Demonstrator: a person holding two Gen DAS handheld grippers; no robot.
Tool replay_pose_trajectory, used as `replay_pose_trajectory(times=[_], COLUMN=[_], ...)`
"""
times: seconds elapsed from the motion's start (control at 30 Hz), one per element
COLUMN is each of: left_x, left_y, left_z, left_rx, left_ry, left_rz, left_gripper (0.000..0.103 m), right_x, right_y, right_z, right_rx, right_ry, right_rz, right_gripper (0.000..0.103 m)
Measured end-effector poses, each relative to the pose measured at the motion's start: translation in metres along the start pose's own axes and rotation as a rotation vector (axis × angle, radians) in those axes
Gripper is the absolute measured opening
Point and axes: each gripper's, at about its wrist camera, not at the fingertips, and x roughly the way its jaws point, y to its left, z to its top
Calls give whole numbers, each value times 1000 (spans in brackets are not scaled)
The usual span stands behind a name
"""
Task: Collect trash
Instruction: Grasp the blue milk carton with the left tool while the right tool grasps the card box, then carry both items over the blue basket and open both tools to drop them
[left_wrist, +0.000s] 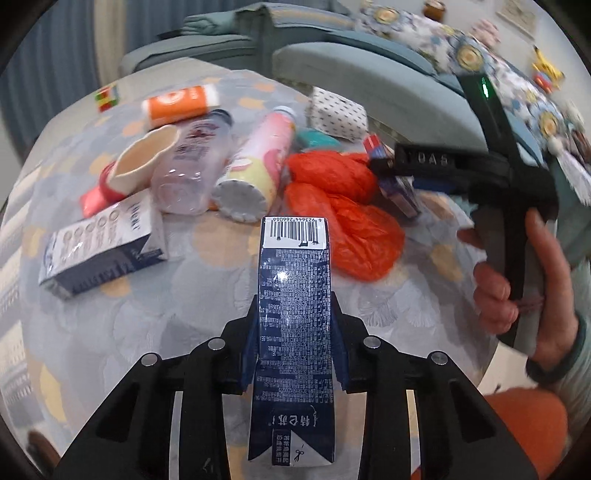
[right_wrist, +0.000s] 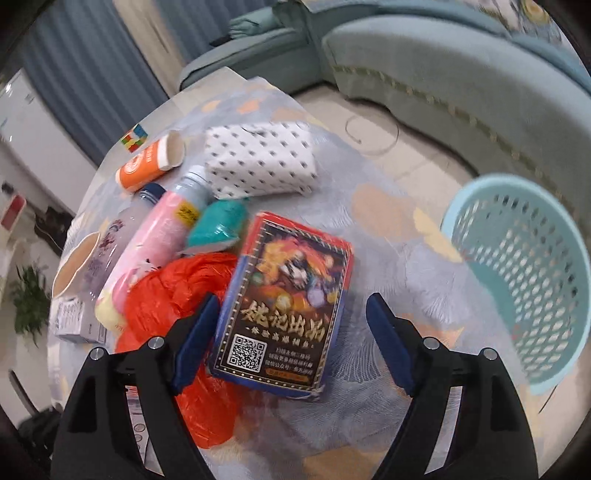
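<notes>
The left gripper holds a dark blue milk carton lengthwise between its jaws, the blue pads pressed against the carton's two long sides and the barcode end pointing away over the table.

The right gripper stands with its jaws wide apart over a playing-card box that lies flat on the table; the pads flank the box without touching it. In the left wrist view a person's hand grips that tool's handle.

A light blue perforated basket stands on the table to the right of the card box, apart from it; the part of its inside that shows holds nothing.

The remaining trash lies in a loose heap: a crumpled orange plastic bag touching the card box, a pink and yellow bottle on its side, a clear empty plastic bottle beside it, a tipped paper cup, an orange tube, a second milk carton, a teal wrapper and a white dotted tissue pack. A puzzle cube sits at the far edge.
</notes>
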Motion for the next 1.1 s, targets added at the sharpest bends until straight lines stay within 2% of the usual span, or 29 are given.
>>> replay_pose_trajectory(times=[0.07, 0.13, 0.17, 0.2, 0.47, 0.67, 0.9, 1.0, 1.1], left_x=[-3, -8, -8, -10, -23, -36, -40, -33, -29], left_y=[0, -1, -2, -3, -19, -45, -102, -126, -138], left_z=[0, 1, 3, 4, 23, 47, 89, 103, 111], left_rx=[-27, -35, -35, -39, -38, -19, 34, 57, 45], left_ry=[-6, -33, -42, -49, -104, -153, -212, -202, -196], left_rz=[-4, 7, 11, 13, 11, 7, -33, -28, -99], left_gripper=[31, 31, 31, 31, 31, 31, 31, 31, 31], right_x=[2, 1, 0, -1, -27, -67, -115, -123, -129], right_y=[-2, -1, -1, -1, -13, -29, -72, -95, -118], right_z=[-1, -2, -3, -3, -7, 1, 18, 24, 25], right_rx=[3, -10, -11, -18, -39, -57, -62, -39, -8], right_ry=[1, 1, 2, 4, -65, -144, -227, -233, -234], right_rz=[11, -4, -6, -16, -76, -132, -224, -247, -258], right_gripper=[77, 71, 60, 58, 58, 57, 57, 57, 57])
